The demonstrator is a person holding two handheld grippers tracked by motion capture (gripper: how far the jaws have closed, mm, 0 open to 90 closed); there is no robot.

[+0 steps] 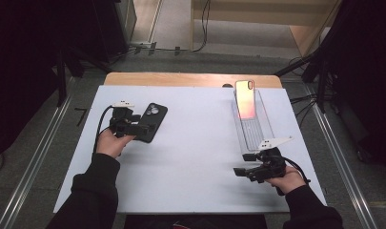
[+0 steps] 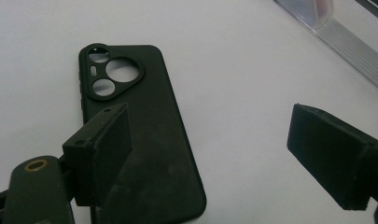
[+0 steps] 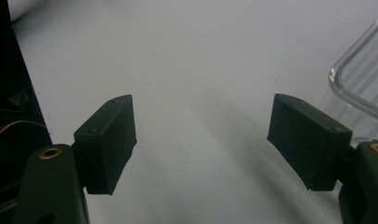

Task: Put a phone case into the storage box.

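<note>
phone case: black one, lying flat, back side up with the camera cutouts showing, toward the left edge of the white board
left gripper: jaws spread wide over the case's near end, nothing pinched; in the left gripper view one jaw sits above the case, the other over bare board
right gripper: near the front right corner, jaws apart, holding nothing
clear tray: along the right edge, just beyond the right gripper
orange case: propped in the tray's far end
</note>
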